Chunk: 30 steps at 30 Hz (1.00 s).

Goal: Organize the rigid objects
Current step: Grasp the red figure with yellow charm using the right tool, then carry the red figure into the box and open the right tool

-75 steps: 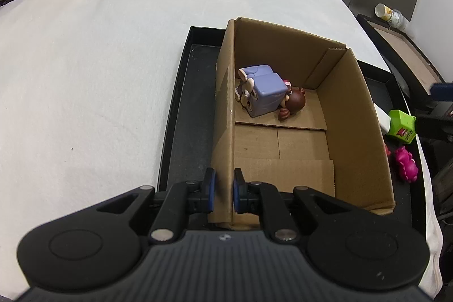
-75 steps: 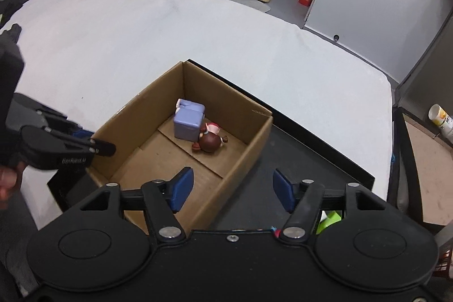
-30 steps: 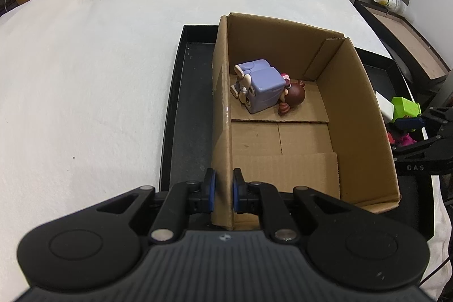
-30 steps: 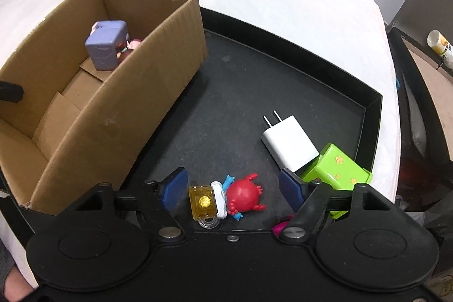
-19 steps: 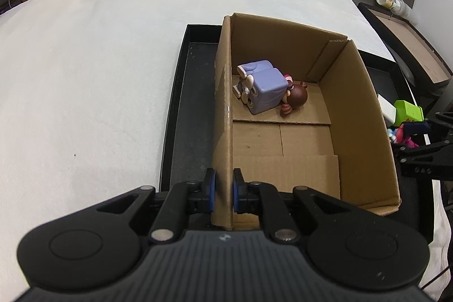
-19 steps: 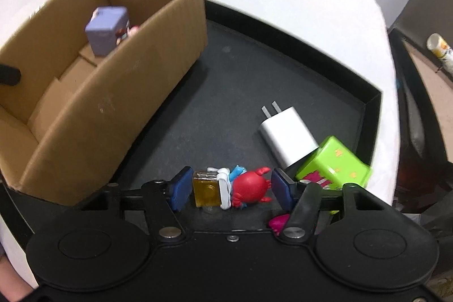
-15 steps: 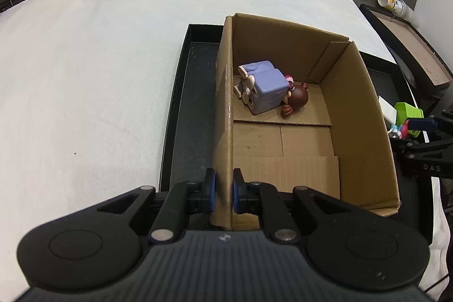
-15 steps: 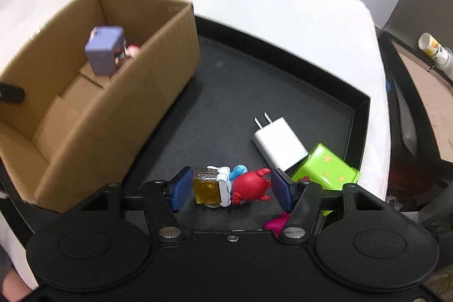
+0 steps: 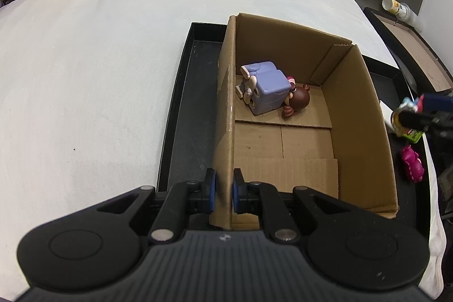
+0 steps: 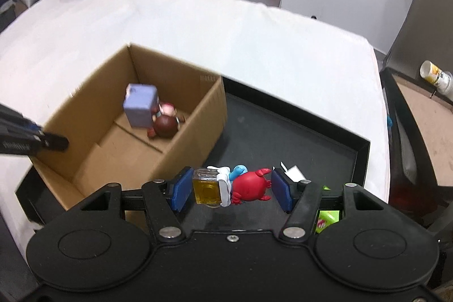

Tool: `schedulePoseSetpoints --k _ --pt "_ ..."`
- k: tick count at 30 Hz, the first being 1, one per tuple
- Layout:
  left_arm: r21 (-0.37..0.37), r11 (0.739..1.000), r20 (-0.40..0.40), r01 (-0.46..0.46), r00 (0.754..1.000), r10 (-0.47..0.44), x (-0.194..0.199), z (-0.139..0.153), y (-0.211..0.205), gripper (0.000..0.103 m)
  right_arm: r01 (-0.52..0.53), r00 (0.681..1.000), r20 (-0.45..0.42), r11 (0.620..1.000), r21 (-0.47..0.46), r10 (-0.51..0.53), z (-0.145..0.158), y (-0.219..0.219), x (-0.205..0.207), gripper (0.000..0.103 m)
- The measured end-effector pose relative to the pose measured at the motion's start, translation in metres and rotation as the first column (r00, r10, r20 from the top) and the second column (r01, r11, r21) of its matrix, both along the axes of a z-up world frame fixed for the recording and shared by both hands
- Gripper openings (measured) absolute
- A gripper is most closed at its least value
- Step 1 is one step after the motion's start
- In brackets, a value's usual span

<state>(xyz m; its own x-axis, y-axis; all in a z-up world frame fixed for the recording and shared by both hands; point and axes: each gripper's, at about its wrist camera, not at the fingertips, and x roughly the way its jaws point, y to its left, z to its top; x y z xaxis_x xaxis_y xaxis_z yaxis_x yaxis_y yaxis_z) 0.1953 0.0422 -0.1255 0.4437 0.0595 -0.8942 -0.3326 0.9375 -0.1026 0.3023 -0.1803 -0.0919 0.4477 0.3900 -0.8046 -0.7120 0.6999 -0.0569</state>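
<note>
- Pinching the cardboard box (image 9: pixel 354 115) by its near-left wall, left gripper (image 9: pixel 223 190) pressed tight on it.
- Carrying a crab toy (image 10: pixel 230 186) crosswise, right gripper (image 10: pixel 230 190) clamped on both ends, hanging above the tray (image 10: pixel 297 132); box opening sits ahead-left, so looks like a short swing left.

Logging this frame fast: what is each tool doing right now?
Left tool: shut on the box wall.
Right tool: shut on the crab toy.
</note>
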Motion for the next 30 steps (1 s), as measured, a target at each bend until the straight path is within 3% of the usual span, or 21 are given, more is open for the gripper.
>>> schedulePoseSetpoints --k 17,30 --pt "0.003 1.000 0.001 0.025 1.000 -0.025 0.000 0.001 0.000 0.011 -0.109 0.991 0.089 0.990 0.086 0.102 0.035 0.027 -0.011 0.059" --pt "0.006 0.999 -0.002 0.045 0.999 -0.045 0.001 0.000 -0.001 0.011 -0.235 0.956 0.168 0.970 -0.057 0.242 0.022 0.067 -0.019 0.059"
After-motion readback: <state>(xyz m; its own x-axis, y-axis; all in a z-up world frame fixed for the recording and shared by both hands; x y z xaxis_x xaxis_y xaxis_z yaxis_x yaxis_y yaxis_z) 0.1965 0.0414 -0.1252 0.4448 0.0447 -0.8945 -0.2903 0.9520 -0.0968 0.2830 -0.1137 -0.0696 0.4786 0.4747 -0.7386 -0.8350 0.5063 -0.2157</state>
